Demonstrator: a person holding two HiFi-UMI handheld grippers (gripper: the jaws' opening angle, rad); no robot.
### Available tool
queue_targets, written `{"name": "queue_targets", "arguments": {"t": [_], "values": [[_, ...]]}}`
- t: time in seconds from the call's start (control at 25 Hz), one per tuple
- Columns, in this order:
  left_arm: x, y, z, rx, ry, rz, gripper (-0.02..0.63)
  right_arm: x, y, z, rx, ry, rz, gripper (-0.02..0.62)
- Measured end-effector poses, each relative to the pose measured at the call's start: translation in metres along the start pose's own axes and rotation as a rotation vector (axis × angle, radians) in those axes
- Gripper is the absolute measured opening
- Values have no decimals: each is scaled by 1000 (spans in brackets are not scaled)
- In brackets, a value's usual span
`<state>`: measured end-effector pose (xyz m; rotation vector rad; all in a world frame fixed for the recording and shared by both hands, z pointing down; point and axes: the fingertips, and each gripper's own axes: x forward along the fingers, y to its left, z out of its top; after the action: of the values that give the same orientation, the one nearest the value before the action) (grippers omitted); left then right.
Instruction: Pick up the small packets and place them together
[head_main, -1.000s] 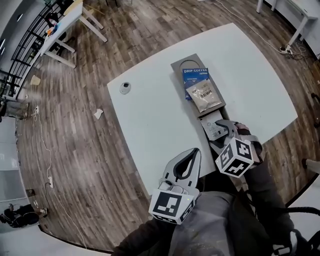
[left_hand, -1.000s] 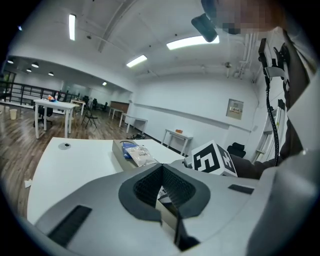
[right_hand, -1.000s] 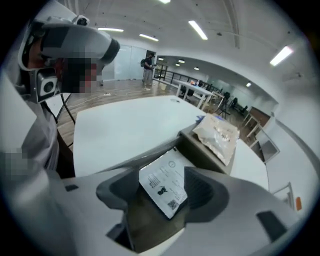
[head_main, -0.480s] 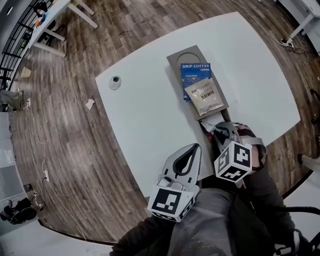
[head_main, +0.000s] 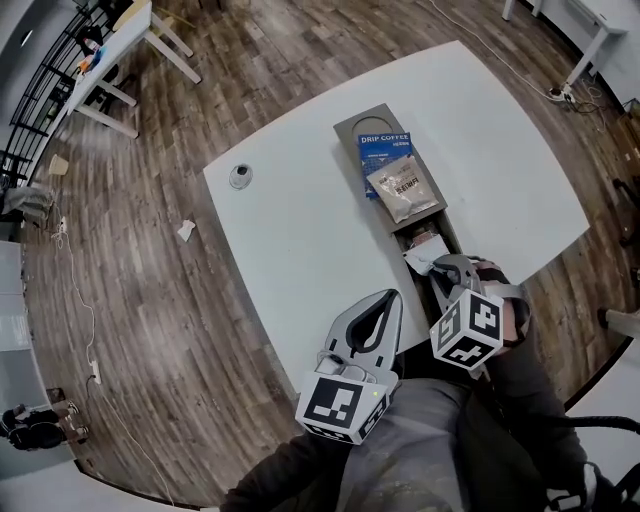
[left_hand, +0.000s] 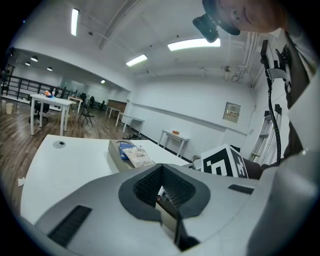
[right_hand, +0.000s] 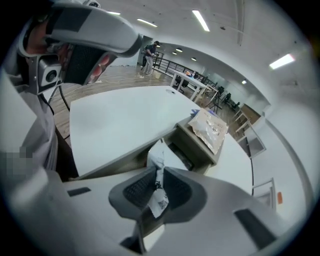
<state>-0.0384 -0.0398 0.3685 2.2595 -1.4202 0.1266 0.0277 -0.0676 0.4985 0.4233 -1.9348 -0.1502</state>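
Note:
A long grey tray (head_main: 349, 133) lies on the white table. A blue drip-coffee packet (head_main: 384, 148) and a beige packet (head_main: 404, 190) lie stacked in its far part. In the near compartment my right gripper (head_main: 436, 266) is shut on a small white packet (head_main: 421, 259); its jaws have just been closing on it. The right gripper view shows that packet (right_hand: 160, 157) pinched upright between the pads, with the beige packet (right_hand: 210, 127) beyond. My left gripper (head_main: 386, 300) hovers at the table's near edge, shut and holding nothing.
A small round object (head_main: 240, 177) sits on the white table (head_main: 290, 230) to the left of the tray. More packets (head_main: 430, 240) fill the near compartment. A paper scrap (head_main: 186, 230) lies on the wooden floor. Other tables (head_main: 120, 60) stand far off.
The right gripper's jaws, wide over the near compartment a second ago, have closed on the white packet. The left gripper stays where it was.

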Motion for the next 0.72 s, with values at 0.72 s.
{"name": "queue_targets", "arguments": {"t": [0.72], "values": [[-57,-30,9,90,-87,-79,3,-65,22,15,96,-87,-151,51]]}}
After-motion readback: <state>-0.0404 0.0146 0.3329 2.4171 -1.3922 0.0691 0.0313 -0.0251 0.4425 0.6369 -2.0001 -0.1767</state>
